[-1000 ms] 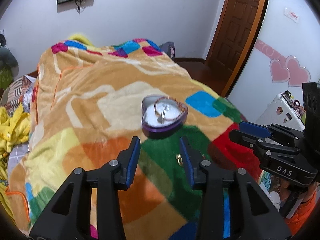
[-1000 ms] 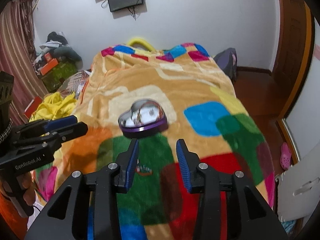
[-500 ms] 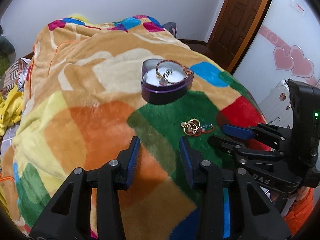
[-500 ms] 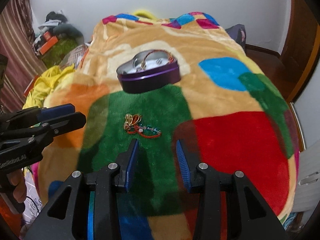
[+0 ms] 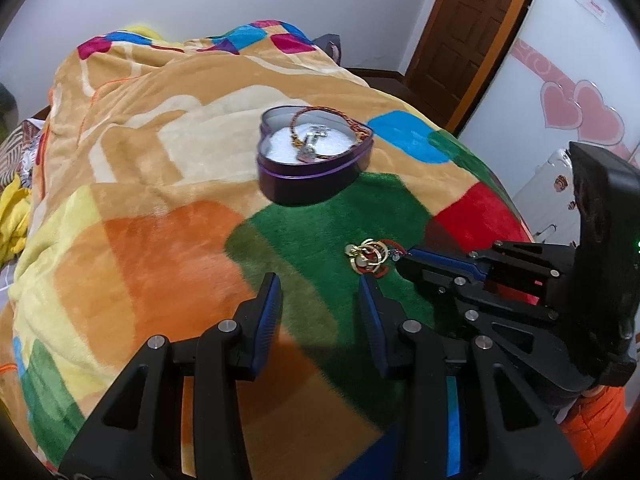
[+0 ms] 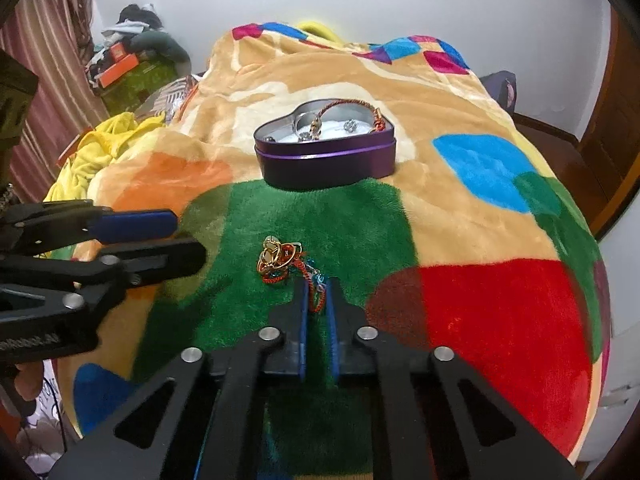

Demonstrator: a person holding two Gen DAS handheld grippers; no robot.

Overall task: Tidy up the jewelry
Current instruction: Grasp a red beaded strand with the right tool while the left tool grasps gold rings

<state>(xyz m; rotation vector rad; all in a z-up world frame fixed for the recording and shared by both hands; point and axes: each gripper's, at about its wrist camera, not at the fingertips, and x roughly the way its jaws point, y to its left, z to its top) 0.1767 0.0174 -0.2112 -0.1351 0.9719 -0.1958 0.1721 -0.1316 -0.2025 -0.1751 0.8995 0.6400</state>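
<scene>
Two grippers sit over the blanket [image 6: 472,208] as I watch both feeds. My right gripper [image 6: 316,292] is low on the green patch, its blue-padded fingers [image 6: 303,304] drawn nearly together around a red-and-teal bracelet [image 6: 310,276]; the cord runs up between the pads, so I read it as clamped on that bracelet. From the left wrist view the same gripper [image 5: 408,260] comes in from the right with its tips touching the edge of the jewelry pile [image 5: 370,258].

That pile [image 6: 278,260], gold rings tangled with the red cord, lies on the green patch, nearer to me than the tin [image 6: 326,152] and apart from it. The tin is heart-shaped, purple, lidless, standing where tan meets green. Inside, on a white lining, I see a braided bracelet [image 5: 332,114] looping over the rim and a silver piece [image 5: 310,146] near the middle.

My left gripper [image 5: 320,296] hovers spread wide over the orange and green patches, holding nothing, its right finger [image 5: 370,320] just beside the pile. In the right wrist view it [image 6: 176,240] points in from the left, short of the rings.
</scene>
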